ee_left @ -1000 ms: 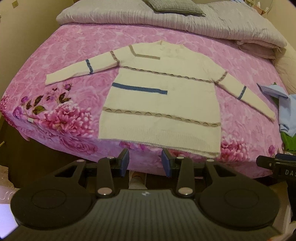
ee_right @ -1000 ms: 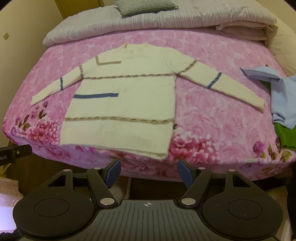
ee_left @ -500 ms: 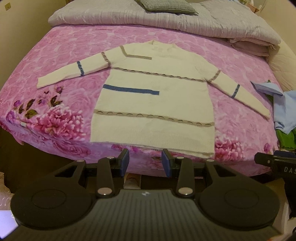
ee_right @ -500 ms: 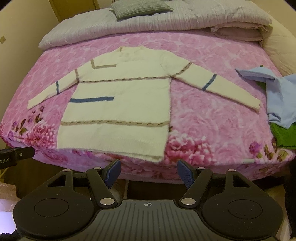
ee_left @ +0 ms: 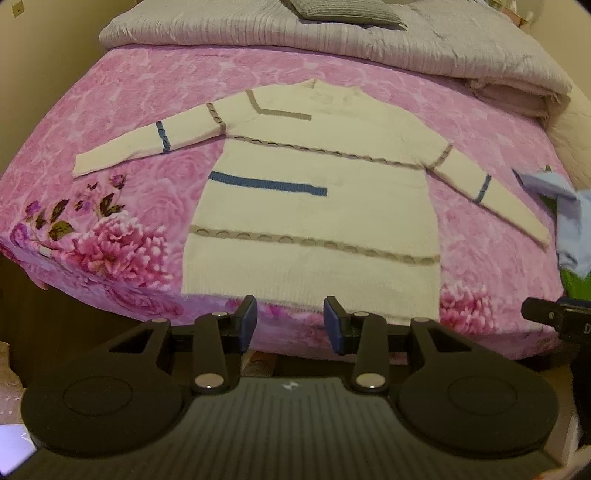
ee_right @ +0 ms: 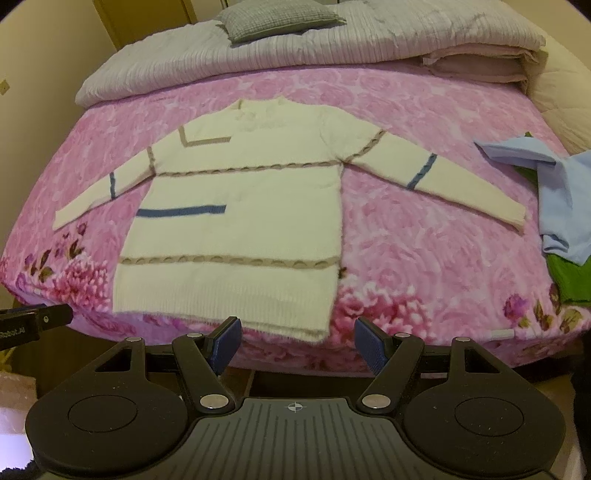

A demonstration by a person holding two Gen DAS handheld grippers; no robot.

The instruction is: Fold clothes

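Observation:
A cream sweater (ee_left: 314, 206) (ee_right: 243, 221) with tan and blue stripes lies flat on the pink floral bedspread (ee_left: 110, 110) (ee_right: 424, 251), both sleeves spread out. Its hem hangs at the bed's near edge. My left gripper (ee_left: 290, 323) hovers open just in front of the hem's middle, nothing between its blue pads. My right gripper (ee_right: 297, 345) stands open, wider, below the hem's right corner, also holding nothing. Each gripper's tip shows at the edge of the other's view.
A light blue garment (ee_right: 554, 192) over a green one (ee_right: 570, 280) lies at the bed's right side. A folded grey quilt (ee_right: 295, 48) and a grey pillow (ee_right: 277, 22) fill the far end. Dark floor lies below the bed's near edge.
The left view has shifted so the sweater sits lower and closer, its hem now right at the left fingertips. The right view has crept slightly closer to the hem.

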